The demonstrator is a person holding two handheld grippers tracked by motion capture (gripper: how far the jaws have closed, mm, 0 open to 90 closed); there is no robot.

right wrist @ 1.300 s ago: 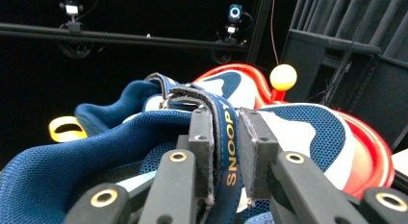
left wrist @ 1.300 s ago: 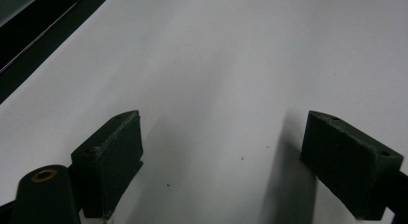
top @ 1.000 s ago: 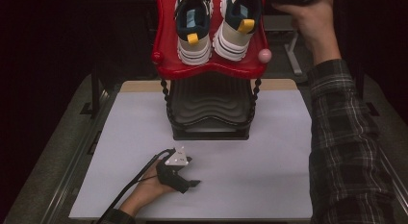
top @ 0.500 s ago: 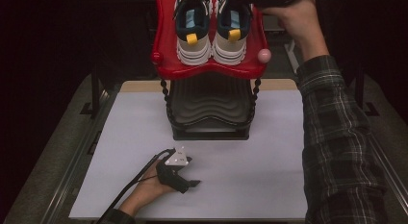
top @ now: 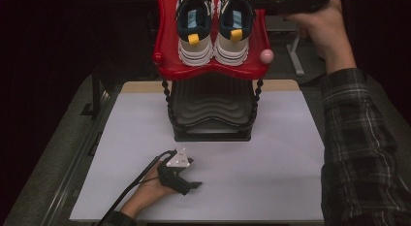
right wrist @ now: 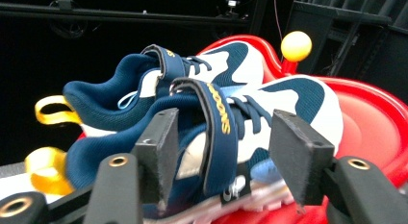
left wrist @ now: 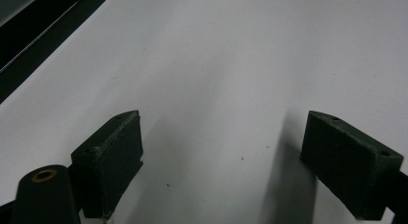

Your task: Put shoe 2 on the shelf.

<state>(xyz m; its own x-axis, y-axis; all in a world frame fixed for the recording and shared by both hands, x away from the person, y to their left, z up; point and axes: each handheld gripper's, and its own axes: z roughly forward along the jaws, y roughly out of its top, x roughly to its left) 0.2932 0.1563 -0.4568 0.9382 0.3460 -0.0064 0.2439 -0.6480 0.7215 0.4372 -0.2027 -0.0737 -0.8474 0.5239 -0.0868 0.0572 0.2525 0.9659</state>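
The right gripper is hovering with jaws spread beside the right shoe, which is sitting on the red rack next to the left shoe; the toes are cut off in the high view. The left gripper is lying spread-jawed and empty on the white table, well in front of the red rack.

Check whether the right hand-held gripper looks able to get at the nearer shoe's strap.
Probably yes: the right hand-held gripper is open, jaws either side of the strap, nothing between.

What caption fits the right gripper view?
Open right gripper lined up on the near blue sneaker's strap, pair parked on a red shelf.
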